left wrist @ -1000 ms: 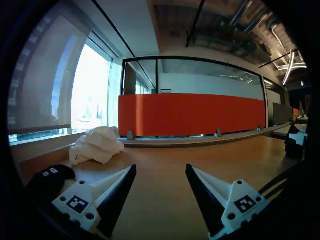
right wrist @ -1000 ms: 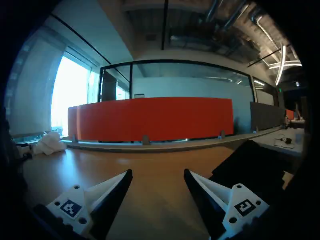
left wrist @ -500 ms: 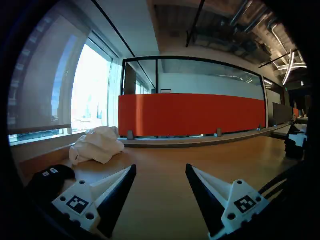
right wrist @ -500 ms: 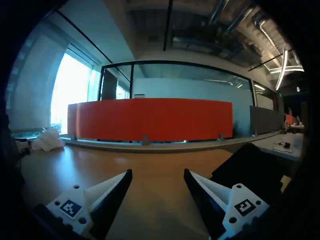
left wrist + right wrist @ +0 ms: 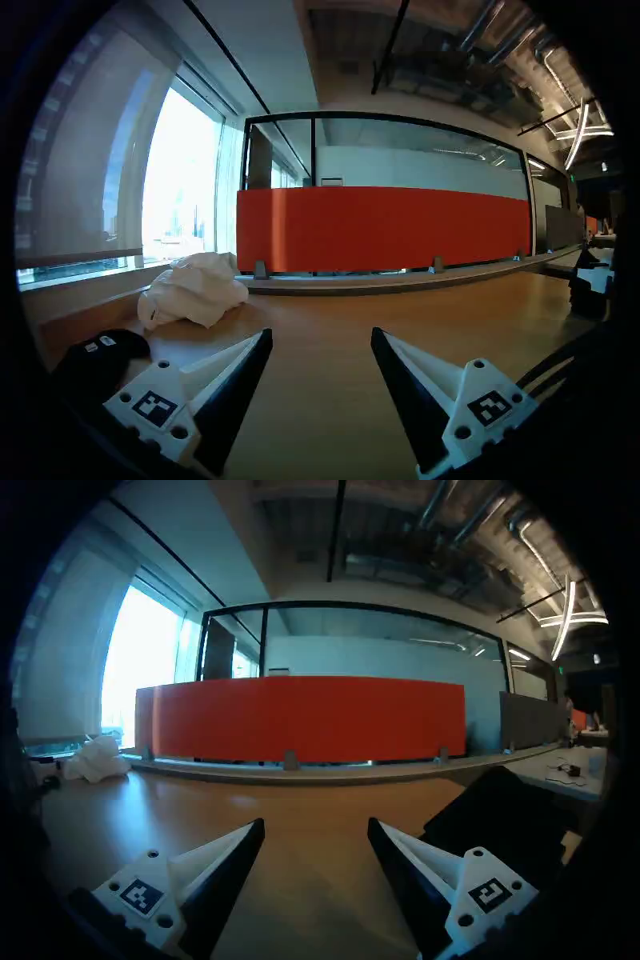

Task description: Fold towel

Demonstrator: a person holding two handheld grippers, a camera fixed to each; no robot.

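Observation:
A crumpled white towel (image 5: pixel 194 290) lies on the wooden table (image 5: pixel 336 328) at the far left, near the window. My left gripper (image 5: pixel 322 339) sits low over the table, open, with nothing between its fingers; the towel is ahead and to its left. In the right gripper view the same towel (image 5: pixel 96 759) looks small and far off at the left. My right gripper (image 5: pixel 315 826) is open too and holds nothing, hovering just above the tabletop (image 5: pixel 320 800).
An orange divider panel (image 5: pixel 384 228) runs along the table's far edge. A black object (image 5: pixel 100 356) lies by my left gripper's left finger. A black flat thing (image 5: pixel 504 816) rests at the right. Another gripper-like device (image 5: pixel 592 280) stands at the far right.
The right gripper view has tilted up slightly, so the towel sits a little lower and further left. The left gripper has not moved.

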